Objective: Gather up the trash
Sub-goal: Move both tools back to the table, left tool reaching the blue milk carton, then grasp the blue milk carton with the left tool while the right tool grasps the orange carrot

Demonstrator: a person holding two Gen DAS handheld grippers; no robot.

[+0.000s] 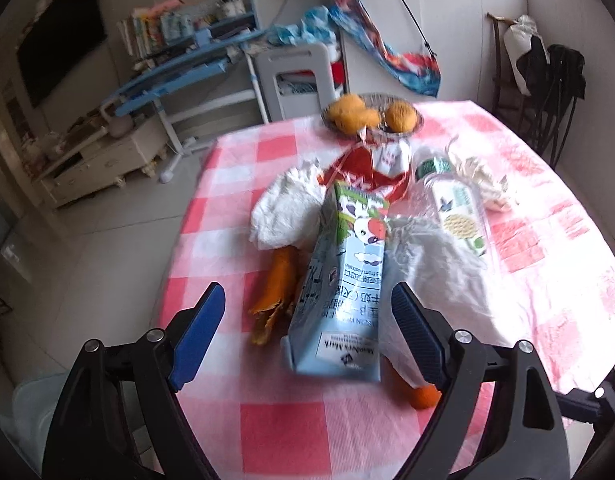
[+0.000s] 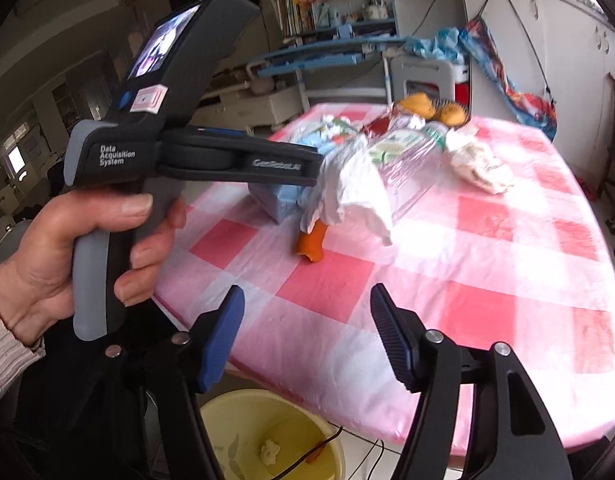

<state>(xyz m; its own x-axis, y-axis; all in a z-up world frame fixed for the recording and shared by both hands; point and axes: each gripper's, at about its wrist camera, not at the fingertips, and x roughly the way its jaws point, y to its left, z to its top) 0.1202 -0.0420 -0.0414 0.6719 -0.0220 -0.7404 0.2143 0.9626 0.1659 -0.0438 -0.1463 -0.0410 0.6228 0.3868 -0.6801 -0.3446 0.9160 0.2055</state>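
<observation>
At the left of the right wrist view, a hand (image 2: 67, 248) grips the grey-and-black pistol handle of the left gripper (image 1: 303, 320), reaching it out over the pink-and-white checked tablecloth (image 2: 487, 272) toward the litter piled near the table's middle. In the left wrist view its blue-padded jaws stand spread on either side of the pale blue milk carton (image 1: 339, 292), which lies on its side; the pads look clear of it, so I judge this a line-up for a grasp, not a hold. Left of the carton lies a strip of orange peel (image 1: 277, 292), behind it a crumpled white tissue (image 1: 283, 212), and further right a crushed clear plastic bottle (image 1: 455, 208) with a green cap. The right gripper (image 2: 307, 336) hangs spread and empty above the table's near edge, directly over the pale yellow plastic bin (image 2: 235, 420) on the floor, probably where each piece is meant to drop.
</observation>
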